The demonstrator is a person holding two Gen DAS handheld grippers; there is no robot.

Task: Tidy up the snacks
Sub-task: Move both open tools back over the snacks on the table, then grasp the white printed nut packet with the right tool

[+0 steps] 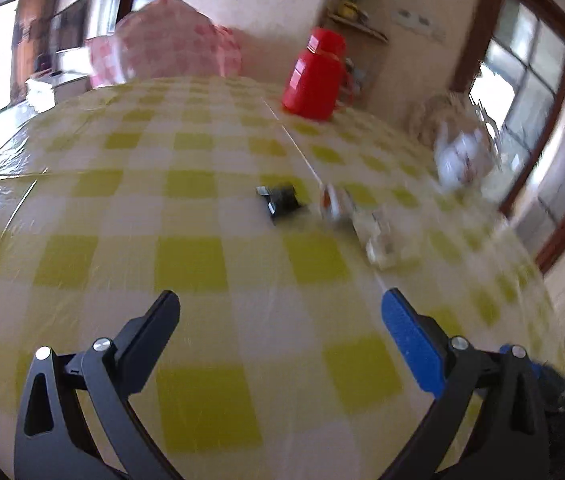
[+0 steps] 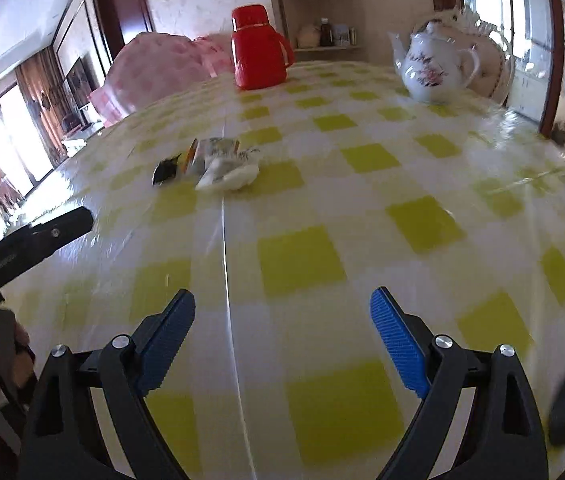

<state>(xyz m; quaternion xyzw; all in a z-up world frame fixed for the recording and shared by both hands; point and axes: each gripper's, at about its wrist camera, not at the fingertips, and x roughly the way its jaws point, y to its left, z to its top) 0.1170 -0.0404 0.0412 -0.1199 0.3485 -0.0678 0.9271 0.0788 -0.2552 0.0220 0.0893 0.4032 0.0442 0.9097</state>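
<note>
Three small snack packets lie together on the yellow-checked tablecloth: a black one, an orange-and-white one, and a pale white one. My left gripper is open and empty, low over the cloth, short of the packets. My right gripper is open and empty, also well short of them. The left gripper's finger shows at the left edge of the right wrist view.
A red thermos jug stands at the far side of the table. A white floral teapot stands at the far right. A pink checked food cover sits at the far left.
</note>
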